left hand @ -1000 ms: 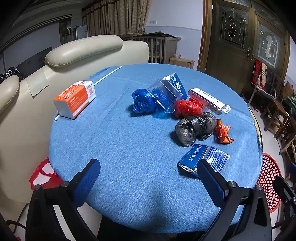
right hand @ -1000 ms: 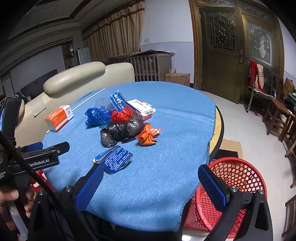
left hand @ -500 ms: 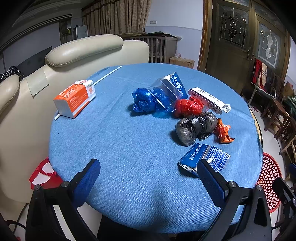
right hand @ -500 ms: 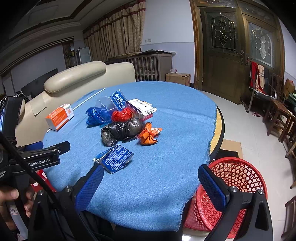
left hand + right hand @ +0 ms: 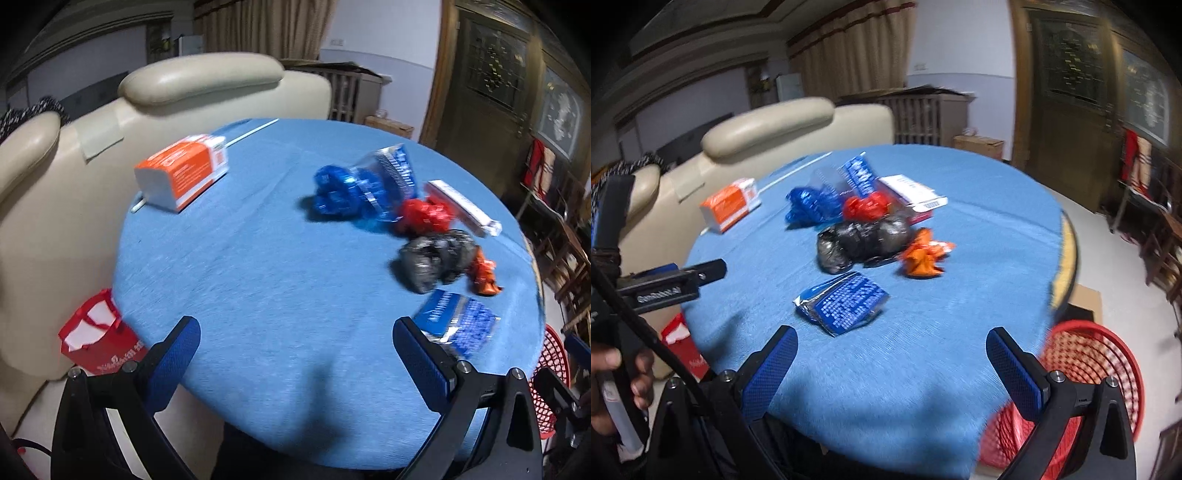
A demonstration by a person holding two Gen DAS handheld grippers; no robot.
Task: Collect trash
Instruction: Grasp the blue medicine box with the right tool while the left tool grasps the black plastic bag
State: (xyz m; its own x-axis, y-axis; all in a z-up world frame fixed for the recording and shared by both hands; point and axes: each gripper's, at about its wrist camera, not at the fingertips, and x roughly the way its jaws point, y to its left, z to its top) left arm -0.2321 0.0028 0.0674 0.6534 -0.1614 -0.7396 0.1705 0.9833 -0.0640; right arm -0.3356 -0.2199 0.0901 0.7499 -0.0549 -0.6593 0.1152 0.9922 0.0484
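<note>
Right wrist view: the right gripper [image 5: 892,363], with blue-padded fingers spread wide apart and nothing between them, is held over the near edge of the round table covered in blue cloth [image 5: 979,229]. Just ahead of it lies the flat blue printed foil packet [image 5: 844,302], and beyond that the crumpled black plastic bag [image 5: 864,240], the crumpled orange wrapper [image 5: 923,256], the red crumpled bag [image 5: 866,205], the blue crumpled bag [image 5: 809,203] and the white carton with a barcode [image 5: 912,192] are bunched close together, several touching. The red mesh waste basket [image 5: 1097,365] stands on the floor below the table edge, to the right.

In the left wrist view, the left gripper [image 5: 295,356] is likewise seen spread and empty over the near edge, the foil packet [image 5: 458,321] lying just beside its right finger. The orange and white box [image 5: 184,171] sits well apart on the far left (whether it counts as trash cannot be told).

Several risks can be judged. Both frames are blurred, so a closing of the fingers may be mistimed. The flat packet offers little to pinch, and cloth could be gathered with it, dragging the pile. Because the pieces touch, a neighbour could be pulled along and dropped short of the basket. The light bags may slip free over the edge.
</note>
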